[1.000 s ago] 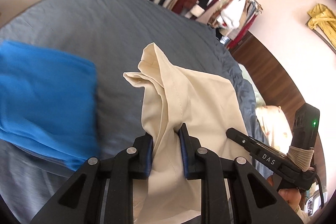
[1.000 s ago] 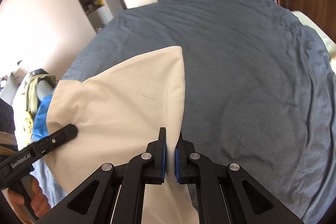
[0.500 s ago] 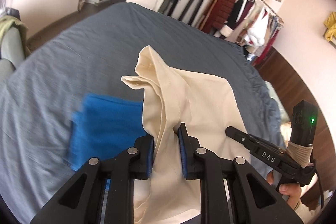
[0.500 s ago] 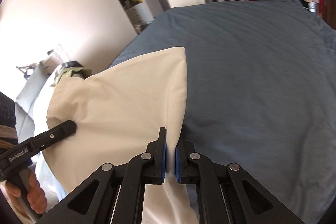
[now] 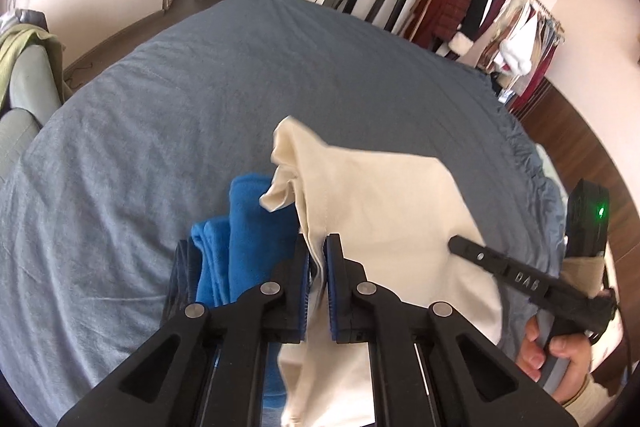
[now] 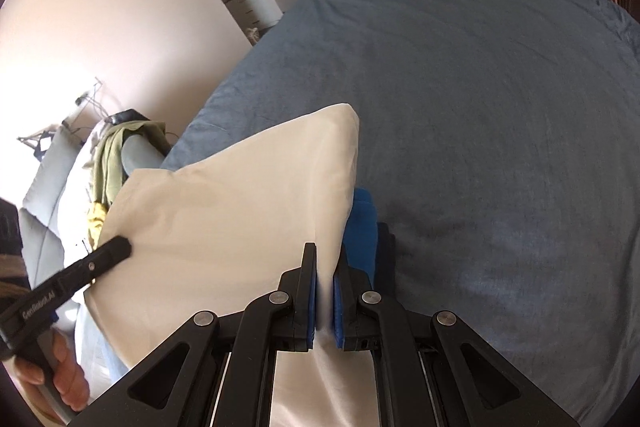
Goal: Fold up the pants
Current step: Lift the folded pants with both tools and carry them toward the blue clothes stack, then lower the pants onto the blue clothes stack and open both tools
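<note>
The cream pants (image 5: 380, 203) hang stretched between my two grippers above the grey-blue bed (image 5: 200, 99). My left gripper (image 5: 317, 259) is shut on a bunched edge of the pants. My right gripper (image 6: 326, 287) is shut on the opposite edge of the pants (image 6: 224, 211). Each gripper shows in the other's view: the right one (image 5: 520, 275) at the right, the left one (image 6: 72, 279) at the lower left. The cloth sags forward in a folded panel over the bed.
A stack of folded clothes, blue (image 5: 244, 227) on top of dark ones, lies on the bed under the pants and also shows in the right wrist view (image 6: 362, 227). A clothes rack (image 5: 500, 19) stands behind the bed. A grey chair with green cloth (image 6: 128, 147) is at the left.
Both grippers have carried the pants back and up over the bed. The blue folded stack has come to lie right below the pants. Both grips are unchanged.
</note>
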Motion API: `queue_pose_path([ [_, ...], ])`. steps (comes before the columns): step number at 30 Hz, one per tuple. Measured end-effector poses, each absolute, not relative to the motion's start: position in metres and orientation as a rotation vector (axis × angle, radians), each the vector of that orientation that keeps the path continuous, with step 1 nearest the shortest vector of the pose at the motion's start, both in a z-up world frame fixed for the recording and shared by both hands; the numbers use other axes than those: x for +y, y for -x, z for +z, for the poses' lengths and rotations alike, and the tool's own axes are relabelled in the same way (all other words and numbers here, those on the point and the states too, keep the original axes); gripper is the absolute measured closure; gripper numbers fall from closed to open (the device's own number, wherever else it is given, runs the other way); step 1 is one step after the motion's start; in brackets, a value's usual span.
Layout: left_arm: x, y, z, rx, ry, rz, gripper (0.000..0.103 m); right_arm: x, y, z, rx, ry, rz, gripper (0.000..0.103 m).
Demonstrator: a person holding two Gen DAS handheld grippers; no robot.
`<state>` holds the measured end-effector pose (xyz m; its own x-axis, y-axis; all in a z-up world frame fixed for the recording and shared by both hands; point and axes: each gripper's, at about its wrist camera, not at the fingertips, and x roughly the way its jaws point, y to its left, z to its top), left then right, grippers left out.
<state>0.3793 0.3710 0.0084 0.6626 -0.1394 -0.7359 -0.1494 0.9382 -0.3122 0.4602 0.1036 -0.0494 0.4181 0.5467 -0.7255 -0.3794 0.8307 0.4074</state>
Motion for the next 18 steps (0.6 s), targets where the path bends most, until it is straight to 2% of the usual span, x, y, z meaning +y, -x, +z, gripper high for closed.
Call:
queue_pose_path([
  [4,0.371,-0.378,0.001,0.883,0.360,0.026,0.089,0.100,-0.462,-0.062,1.014,-0.203,0.571,0.095],
  [6,0.373,-0.376,-0.001,0.890,0.357,0.050,0.082,0.099,-0.465,-0.068,1.035,-0.207,0.551,0.086],
  [8,0.375,-0.373,0.000,0.892,0.355,0.065,0.079,0.096,-0.465,-0.070,1.044,-0.193,0.519,0.065],
  [10,0.375,-0.370,0.003,0.896,0.338,0.079,0.077,0.090,-0.464,-0.070,1.038,-0.159,0.472,0.059],
  [12,0.375,-0.366,0.007,0.899,0.307,0.122,0.060,0.087,-0.462,-0.068,1.037,-0.148,0.464,0.059],
  [13,0.376,-0.363,0.010,0.899,0.290,0.158,0.057,0.086,-0.461,-0.066,1.036,-0.134,0.458,0.059],
  [18,0.376,-0.354,0.025,0.870,0.211,0.235,0.055,0.078,-0.452,-0.053,1.001,-0.072,0.415,0.059],
])
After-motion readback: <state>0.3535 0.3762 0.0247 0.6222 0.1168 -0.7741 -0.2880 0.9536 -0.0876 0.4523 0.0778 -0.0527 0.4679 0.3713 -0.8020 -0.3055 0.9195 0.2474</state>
